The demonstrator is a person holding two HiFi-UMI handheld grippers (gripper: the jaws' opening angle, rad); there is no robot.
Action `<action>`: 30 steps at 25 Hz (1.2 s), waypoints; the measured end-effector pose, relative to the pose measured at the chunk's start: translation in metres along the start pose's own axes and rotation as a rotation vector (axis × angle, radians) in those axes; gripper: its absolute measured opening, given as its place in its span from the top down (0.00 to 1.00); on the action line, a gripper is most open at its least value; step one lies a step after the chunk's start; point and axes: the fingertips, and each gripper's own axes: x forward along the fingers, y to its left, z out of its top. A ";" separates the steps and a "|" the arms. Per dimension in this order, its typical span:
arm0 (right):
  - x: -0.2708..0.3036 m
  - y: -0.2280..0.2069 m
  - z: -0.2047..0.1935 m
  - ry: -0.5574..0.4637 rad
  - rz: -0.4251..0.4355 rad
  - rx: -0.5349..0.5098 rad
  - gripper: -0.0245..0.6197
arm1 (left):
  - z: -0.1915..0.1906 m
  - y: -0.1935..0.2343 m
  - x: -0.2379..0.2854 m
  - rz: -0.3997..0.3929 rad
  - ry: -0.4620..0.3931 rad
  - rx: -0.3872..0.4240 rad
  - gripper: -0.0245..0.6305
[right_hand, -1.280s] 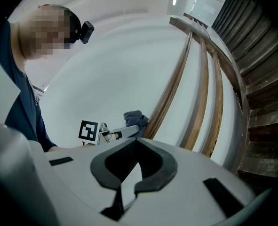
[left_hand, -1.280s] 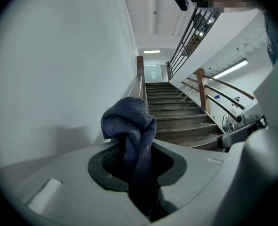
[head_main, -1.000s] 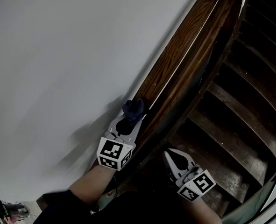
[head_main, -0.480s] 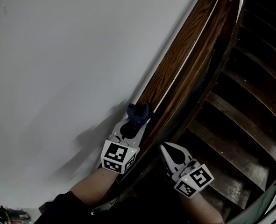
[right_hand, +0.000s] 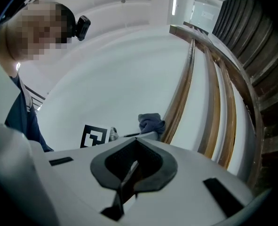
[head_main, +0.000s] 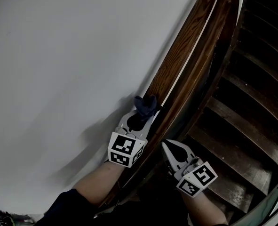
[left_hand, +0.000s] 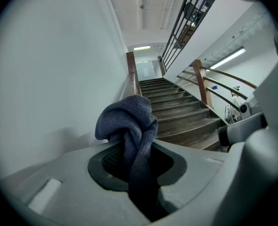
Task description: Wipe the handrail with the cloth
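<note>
- Blue cloth [head_main: 146, 105], bunched, is pinched in the left gripper [head_main: 144, 113] and rests on the wooden handrail [head_main: 186, 46].
- It has slid a little higher up the handrail this past second, so the wipe looks under way, with most of the length ahead.
- The right gripper [head_main: 166, 146] is pressed together, empty, idle alongside.

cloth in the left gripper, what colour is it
Dark blue-grey, a plain terry-textured cloth with no pattern; it shows best in the left gripper view.

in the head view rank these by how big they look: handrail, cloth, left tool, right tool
1. handrail
2. left tool and right tool: look about alike, so not ranked
3. cloth
</note>
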 end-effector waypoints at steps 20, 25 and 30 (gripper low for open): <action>0.027 -0.051 0.098 -0.040 -0.087 -0.078 0.95 | 0.082 0.003 0.089 -0.010 -0.035 0.053 0.81; 0.030 -0.058 0.116 -0.057 -0.087 -0.083 0.95 | 0.105 0.003 0.108 -0.006 -0.047 0.079 0.81; 0.026 -0.073 0.127 -0.064 -0.102 -0.074 0.95 | 0.125 0.003 0.129 0.013 -0.057 0.110 0.81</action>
